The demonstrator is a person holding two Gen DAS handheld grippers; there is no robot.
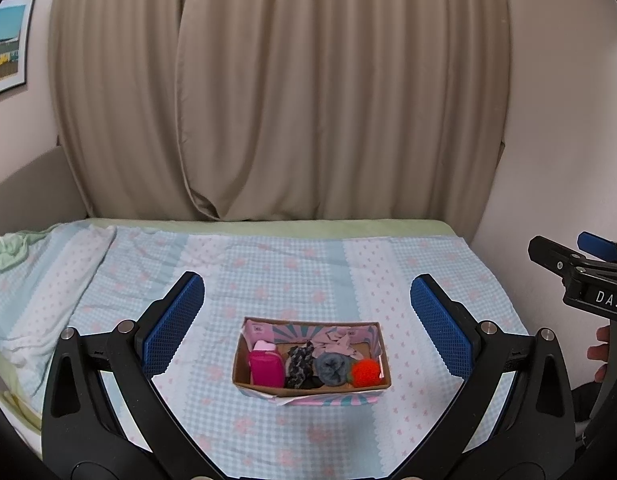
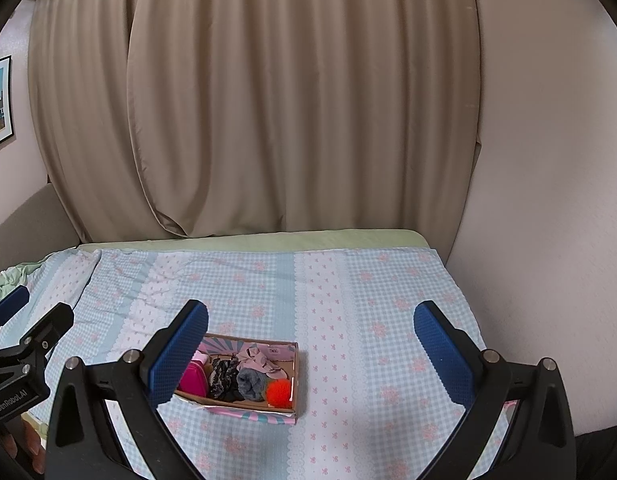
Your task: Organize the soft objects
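A small cardboard box [image 1: 382,362] [image 2: 295,376] with a pink and teal pattern sits on the bed. Inside lie a magenta pouch [image 1: 264,368] [image 2: 194,378], a dark patterned scrunchie [image 1: 300,364] [image 2: 223,376], a grey rolled sock [image 1: 331,368] [image 2: 250,384], an orange-red pompom [image 1: 365,374] [image 2: 278,392] and a pale pink cloth [image 1: 340,344] [image 2: 256,358]. My left gripper [image 1: 308,308] hangs open above and before the box, holding nothing. My right gripper [image 2: 310,336] is open too, empty, with the box under its left finger.
The bed carries a light blue checked sheet [image 1: 268,272] [image 2: 368,320]. Beige curtains [image 1: 308,100] hang behind, a wall [image 2: 548,200] stands close on the right. A crumpled green cloth [image 1: 6,252] lies at the far left. A hand [image 1: 600,356] shows at the right edge.
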